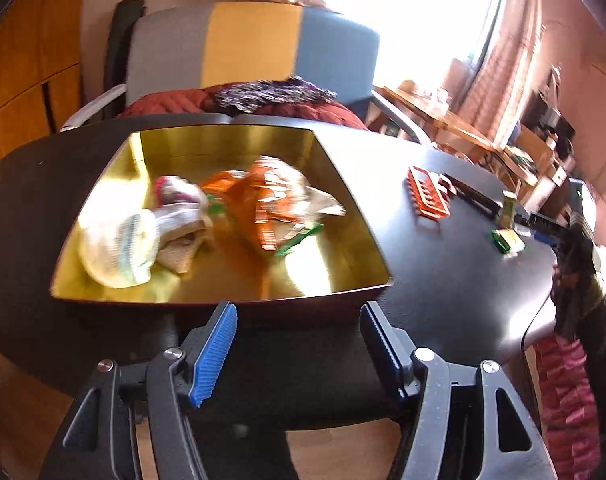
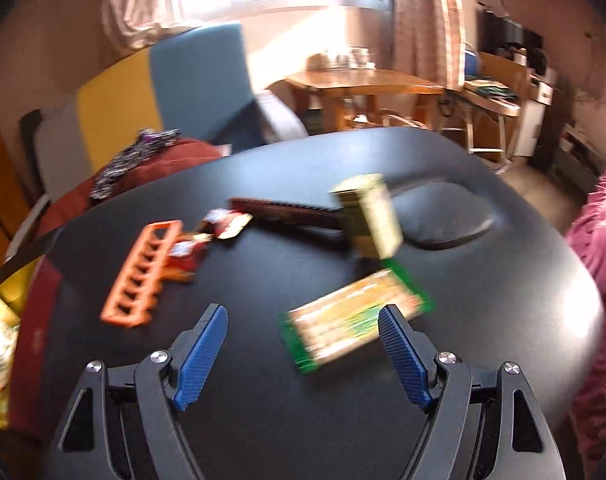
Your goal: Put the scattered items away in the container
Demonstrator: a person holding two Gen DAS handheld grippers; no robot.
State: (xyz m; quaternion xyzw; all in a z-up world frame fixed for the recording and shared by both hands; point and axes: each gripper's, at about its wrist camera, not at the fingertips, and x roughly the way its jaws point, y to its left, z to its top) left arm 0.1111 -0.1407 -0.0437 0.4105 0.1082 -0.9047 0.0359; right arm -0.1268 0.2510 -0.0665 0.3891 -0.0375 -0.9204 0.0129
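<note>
Black table [image 2: 503, 300]: green packet [image 2: 355, 316] between spread right gripper [image 2: 303, 316] fingertips.

Ahead of your left claw [image 1: 297, 312], just past its spread tips, the gold-lined container [image 1: 343, 208] holds a crumpled orange packet [image 1: 263, 204] and a bundle of whitish cloth [image 1: 143, 236]. Between your right claw's [image 2: 303, 316] open tips lies a flat green-edged packet [image 2: 355, 316]. Beyond it a small gold box [image 2: 373, 216] stands tilted; to the left of the tips lie an orange plastic rack [image 2: 143, 272], red wrappers [image 2: 207, 236] and a long dark bar [image 2: 291, 212].
</note>
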